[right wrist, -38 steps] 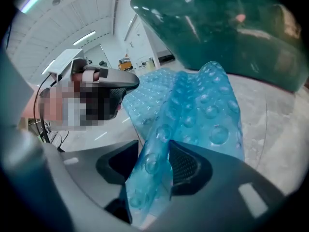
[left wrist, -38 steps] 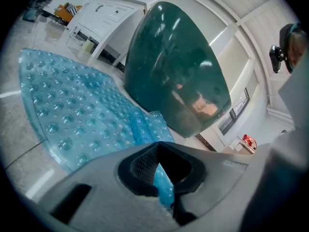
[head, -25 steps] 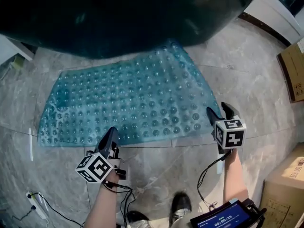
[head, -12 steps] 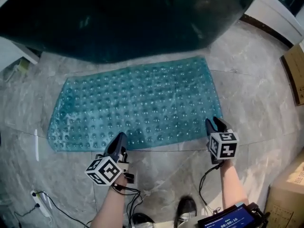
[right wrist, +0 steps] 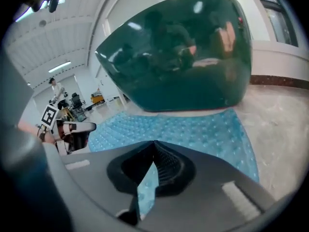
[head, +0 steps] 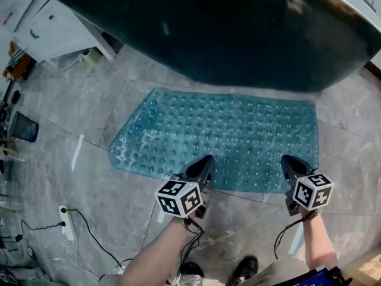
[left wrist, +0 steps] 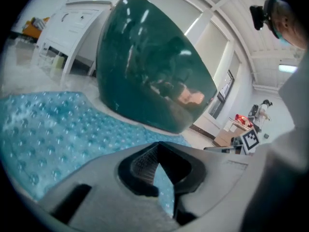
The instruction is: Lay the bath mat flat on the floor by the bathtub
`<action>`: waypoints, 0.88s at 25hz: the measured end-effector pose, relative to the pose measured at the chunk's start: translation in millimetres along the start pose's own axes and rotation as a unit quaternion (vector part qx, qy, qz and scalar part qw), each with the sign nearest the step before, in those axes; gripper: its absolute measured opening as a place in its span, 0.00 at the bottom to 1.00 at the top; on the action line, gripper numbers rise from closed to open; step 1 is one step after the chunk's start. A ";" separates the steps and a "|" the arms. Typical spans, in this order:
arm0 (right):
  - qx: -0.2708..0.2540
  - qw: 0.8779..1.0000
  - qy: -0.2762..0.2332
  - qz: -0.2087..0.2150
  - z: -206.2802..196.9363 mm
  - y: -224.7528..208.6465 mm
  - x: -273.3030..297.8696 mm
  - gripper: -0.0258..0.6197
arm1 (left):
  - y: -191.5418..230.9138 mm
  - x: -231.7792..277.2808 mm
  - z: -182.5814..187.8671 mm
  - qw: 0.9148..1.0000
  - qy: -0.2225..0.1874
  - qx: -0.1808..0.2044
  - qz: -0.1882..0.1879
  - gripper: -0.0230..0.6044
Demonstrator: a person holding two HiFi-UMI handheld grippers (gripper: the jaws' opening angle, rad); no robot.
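The translucent blue bubbled bath mat lies spread flat on the grey stone floor, its far edge along the base of the dark green bathtub. My left gripper hovers over the mat's near edge, shut with nothing in it. My right gripper is over the near right part of the mat, also shut and empty. In the left gripper view the mat and tub lie beyond the left gripper's closed jaws. The right gripper view shows the mat and tub past the right gripper.
A white cabinet stands at the tub's left end. A power strip with trailing cables lies on the floor at lower left. A white strip lies left of the mat. The person's shoe is just behind the grippers.
The right gripper's jaws have closed from open. The mat's far right corner, raised against the tub a second ago, now lies flat. Both grippers sit slightly further over the near edge.
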State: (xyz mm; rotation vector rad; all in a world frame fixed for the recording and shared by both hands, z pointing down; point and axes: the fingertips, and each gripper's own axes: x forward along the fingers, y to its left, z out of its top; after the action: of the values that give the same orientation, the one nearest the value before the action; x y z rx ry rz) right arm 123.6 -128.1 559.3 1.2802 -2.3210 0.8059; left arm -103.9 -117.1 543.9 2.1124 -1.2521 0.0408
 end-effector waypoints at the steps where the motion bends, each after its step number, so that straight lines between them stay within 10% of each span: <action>1: -0.012 1.000 0.001 0.017 15.0 7.5 2.1 0.05 | -2.9 1.8 17.2 1.000 -0.006 0.015 -0.004 0.04; 6: -0.088 0.991 0.001 0.100 68.4 61.3 14.1 0.05 | -24.1 -4.1 115.4 0.997 -0.019 0.068 -0.032 0.04; 12: -0.172 0.969 -0.079 0.161 125.7 142.1 26.2 0.05 | -7.4 -53.7 201.5 0.991 -0.036 0.127 0.022 0.04; 22: -0.241 0.940 -0.080 0.229 149.6 241.6 56.9 0.05 | 105.7 -135.2 121.6 0.997 -0.066 0.012 0.043 0.05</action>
State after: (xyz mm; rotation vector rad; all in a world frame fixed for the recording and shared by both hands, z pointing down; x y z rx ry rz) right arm -118.7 -157.7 403.1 0.6216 -2.7598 0.2173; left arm -296.2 -114.5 458.7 2.1093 -1.4269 -0.0469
